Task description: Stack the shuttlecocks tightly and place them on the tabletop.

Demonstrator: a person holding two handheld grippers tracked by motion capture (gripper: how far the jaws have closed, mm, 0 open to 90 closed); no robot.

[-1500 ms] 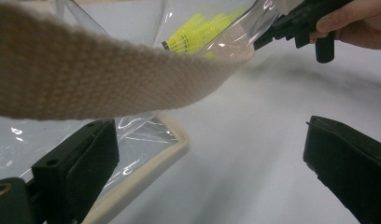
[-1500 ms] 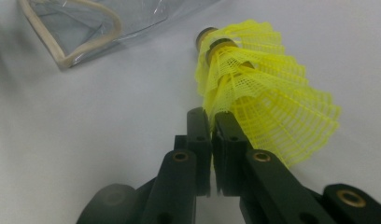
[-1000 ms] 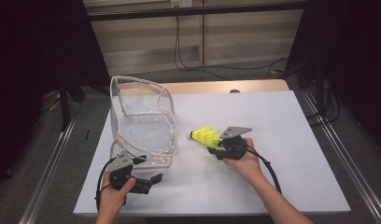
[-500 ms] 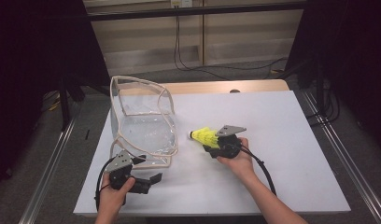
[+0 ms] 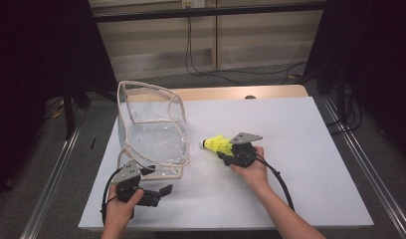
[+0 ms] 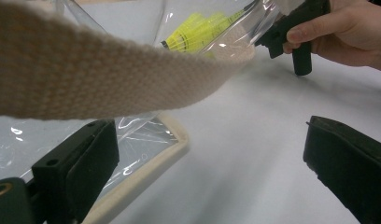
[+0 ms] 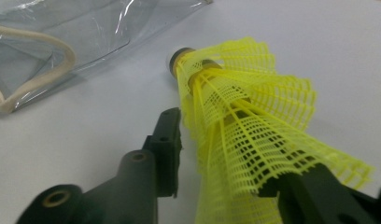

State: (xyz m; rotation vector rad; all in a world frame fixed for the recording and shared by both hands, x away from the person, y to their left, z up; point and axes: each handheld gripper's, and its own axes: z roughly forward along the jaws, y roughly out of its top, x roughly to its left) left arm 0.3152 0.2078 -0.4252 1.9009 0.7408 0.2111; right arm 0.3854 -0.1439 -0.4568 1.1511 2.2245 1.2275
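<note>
My left gripper (image 5: 158, 191) rests low on the white table (image 5: 300, 149), at the near left corner, just in front of the clear plastic bag (image 5: 153, 139). Its jaws are spread wide with nothing between them; in the left gripper view one jaw sits beside the bag's cream edging, and the cream strap (image 6: 86, 74) hangs across just above.

Further right, my right gripper (image 5: 222, 152) points left toward the bag, a little apart from it. Its jaws have just been closing, and they pinch the skirts of the yellow shuttlecocks (image 5: 217, 145), which are stacked one inside another. In the right gripper view the mesh (image 7: 244, 135) sits squeezed between both jaws, with the cork end sticking out past the tips toward the bag.
</note>
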